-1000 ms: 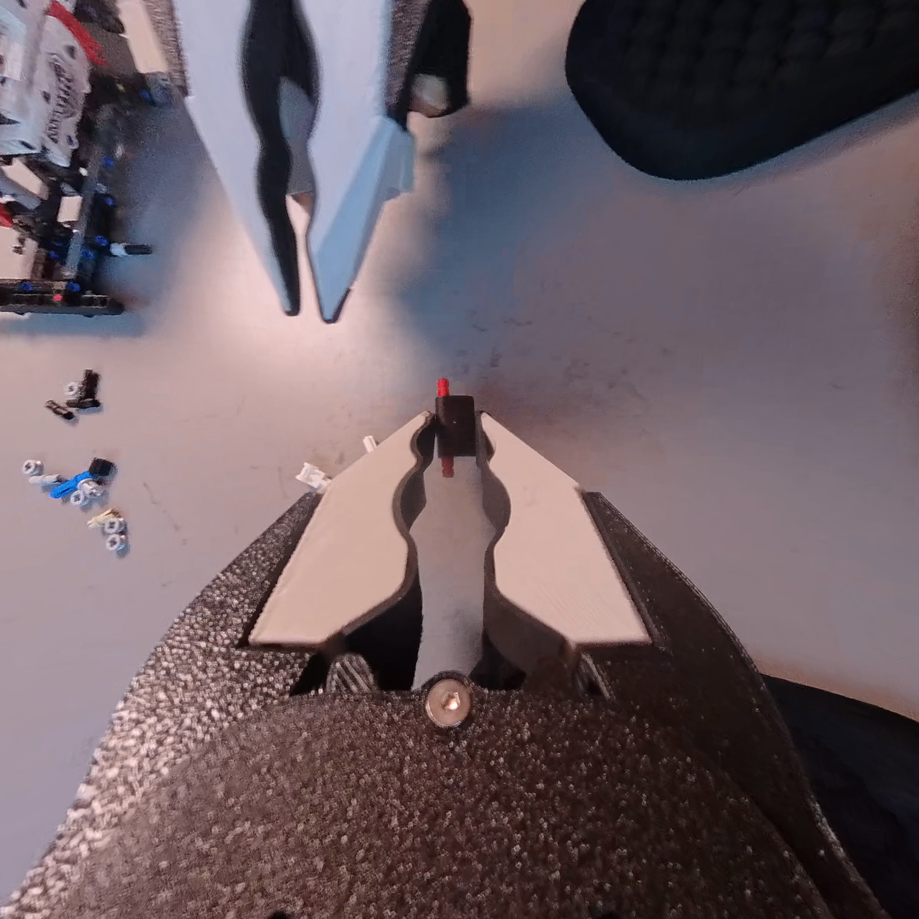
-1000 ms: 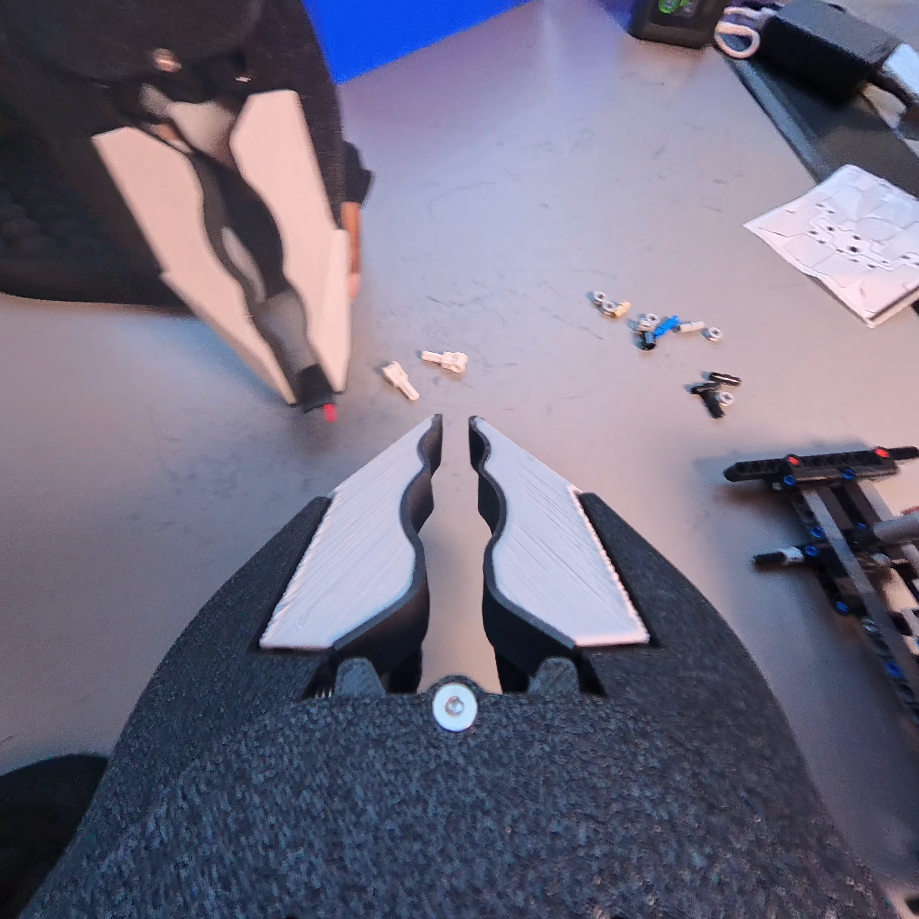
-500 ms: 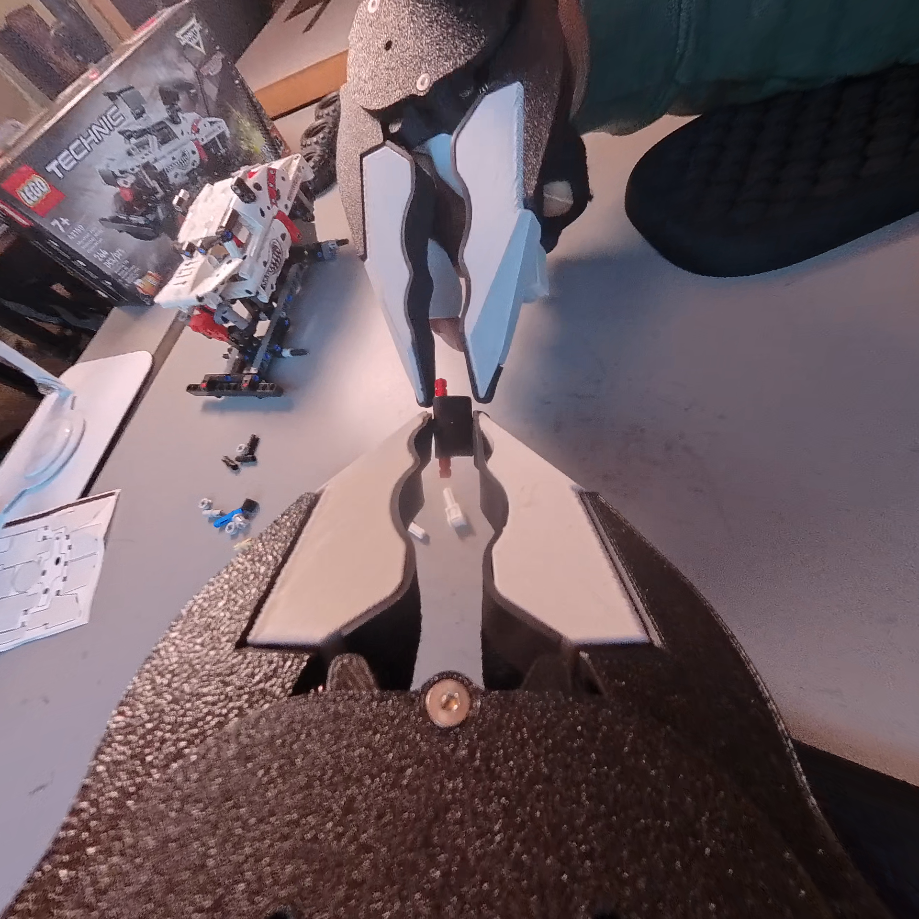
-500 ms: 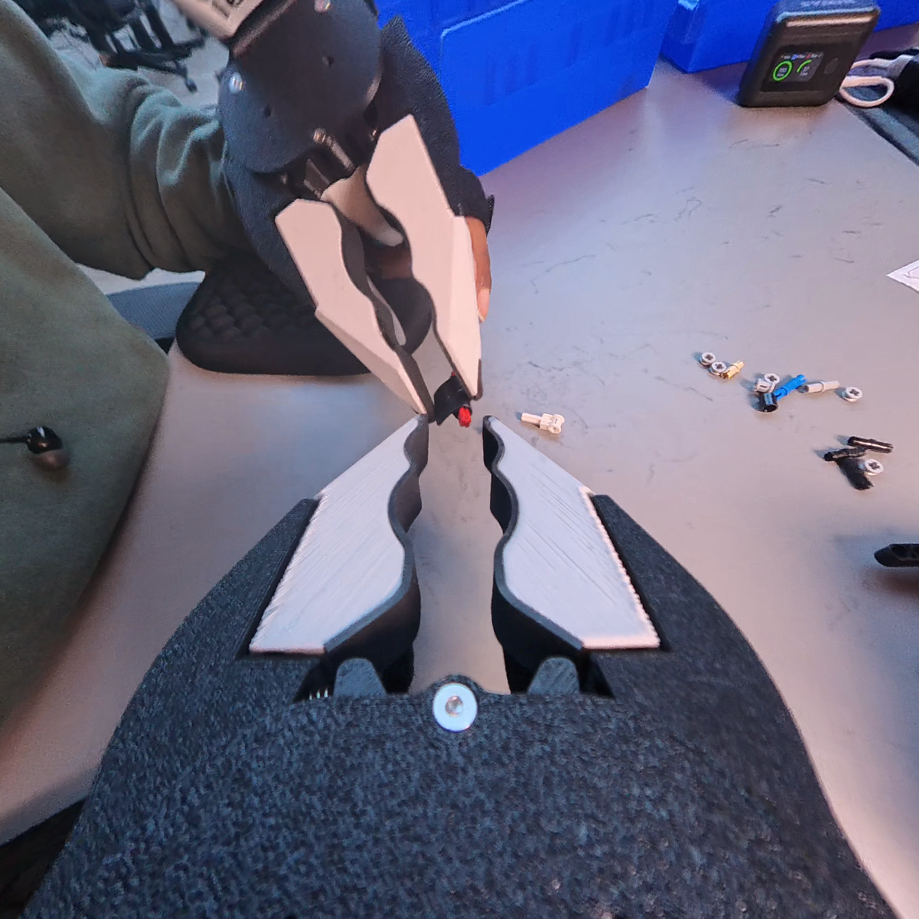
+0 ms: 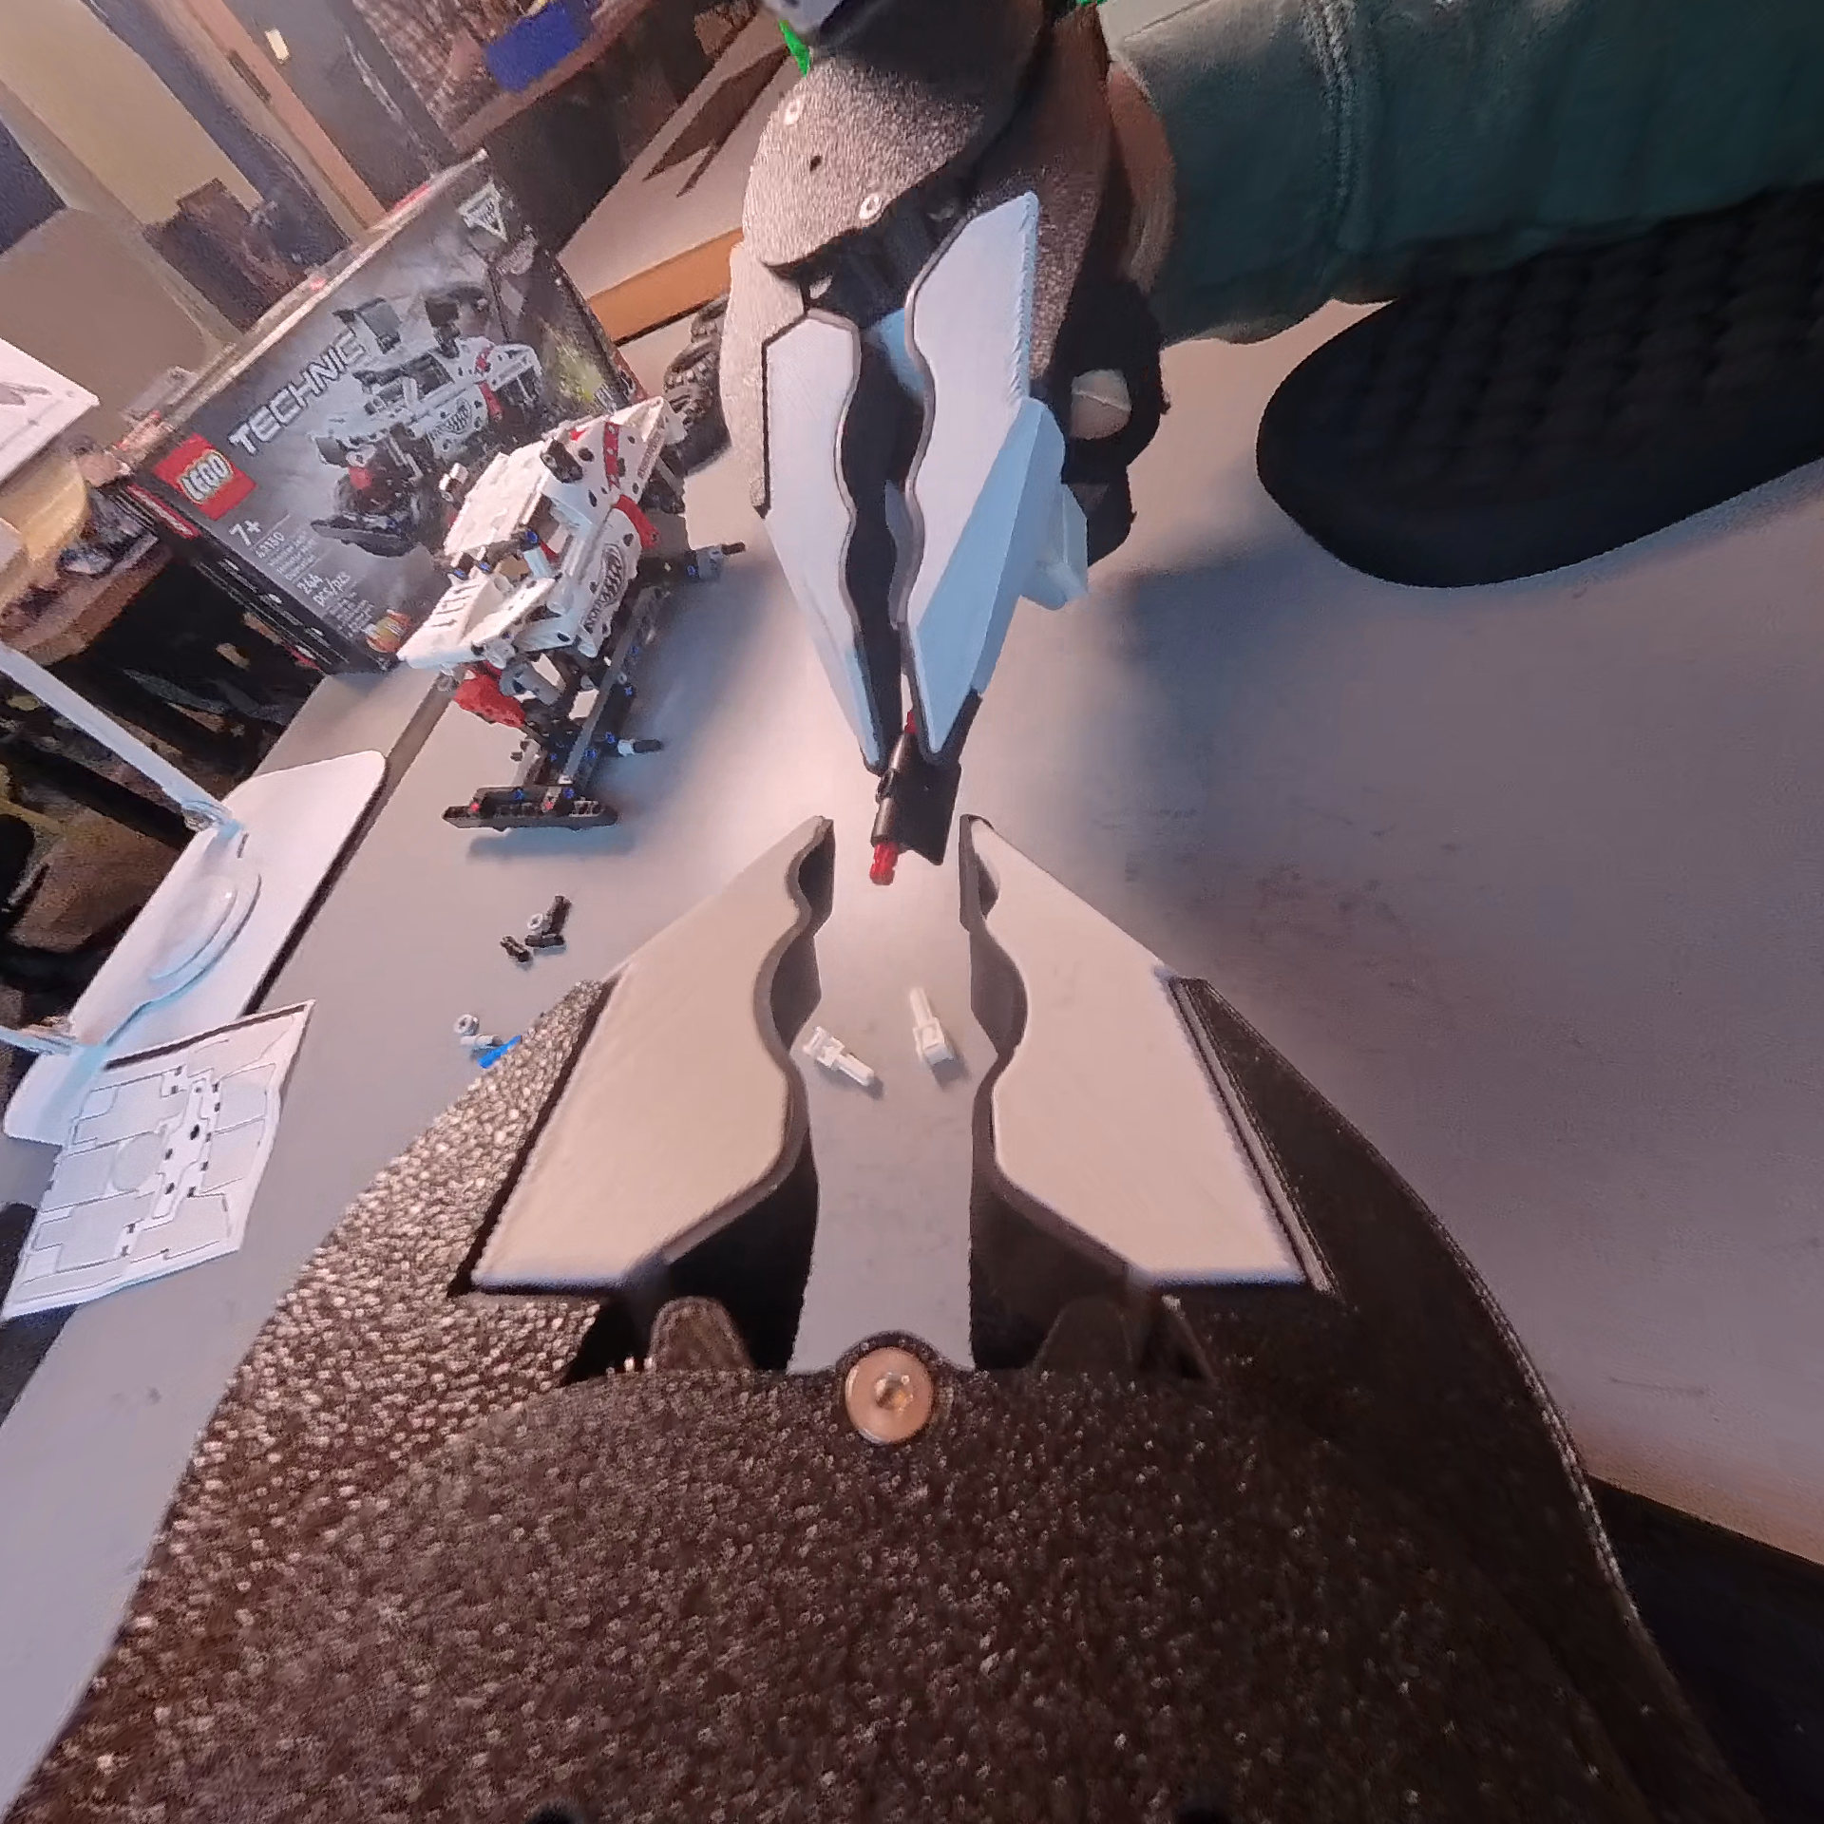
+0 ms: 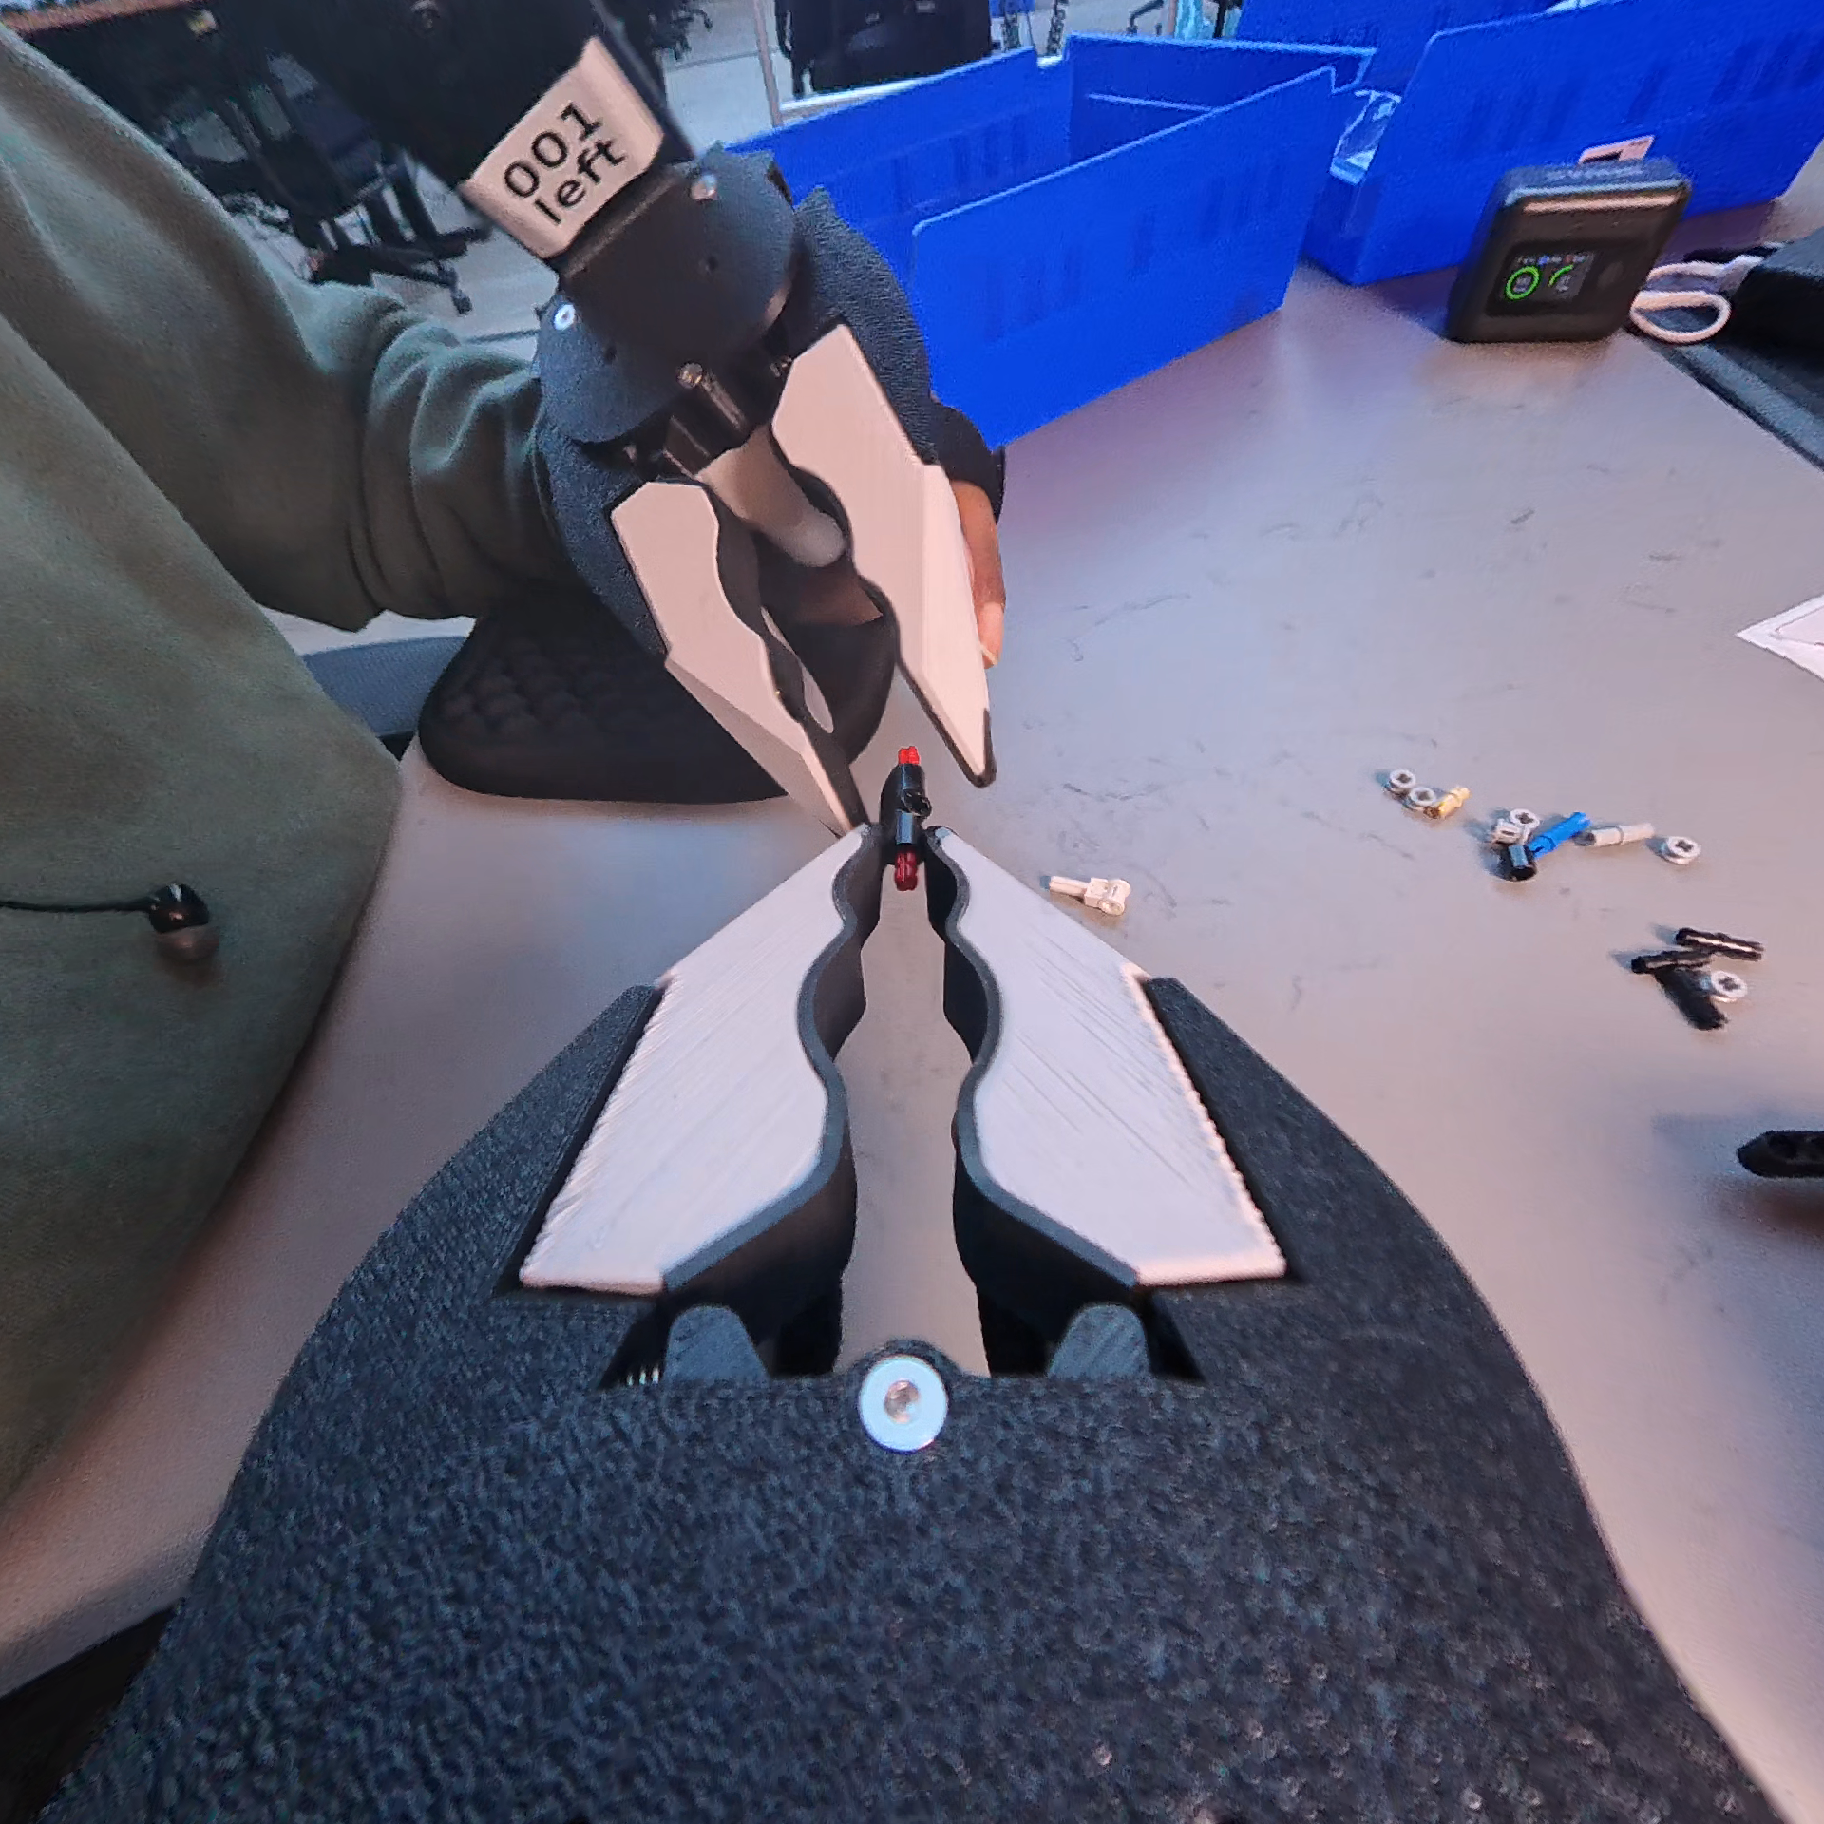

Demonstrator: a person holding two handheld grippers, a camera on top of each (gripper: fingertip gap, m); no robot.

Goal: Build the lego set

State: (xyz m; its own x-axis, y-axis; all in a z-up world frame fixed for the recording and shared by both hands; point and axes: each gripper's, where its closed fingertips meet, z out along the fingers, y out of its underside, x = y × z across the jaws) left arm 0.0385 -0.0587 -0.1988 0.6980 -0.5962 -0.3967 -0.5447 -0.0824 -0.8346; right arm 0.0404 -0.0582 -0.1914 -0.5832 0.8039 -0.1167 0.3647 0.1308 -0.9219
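A small black connector with a red pin through it (image 6: 903,814) is pinched between the tips of my right gripper (image 6: 900,839), which is shut on it above the grey table. In the left wrist view the same piece (image 5: 913,799) hangs from the right gripper (image 5: 913,755), which reaches down from above. My left gripper (image 5: 896,844) is open and empty, its tips on either side of the piece and just below it, not touching. In the right wrist view the left gripper (image 6: 913,799) stands open just behind the piece.
Two small white pieces (image 5: 839,1054) lie on the table under my left gripper. Far left stand a partly built white truck (image 5: 553,553), the set's box (image 5: 365,424) and a sticker sheet (image 5: 148,1155). Loose small parts (image 6: 1540,829), blue bins (image 6: 1086,227) and a black cushion (image 5: 1579,415) are around. The grippers are tip to tip, or close to it. The partly built white truck (image 5: 553,553) is about 20 centimetres from my right fingertips.
The black piece has passed from my left gripper to my right. The left gripper opened and let go; the right gripper closed on it. Both grippers rose from the table.
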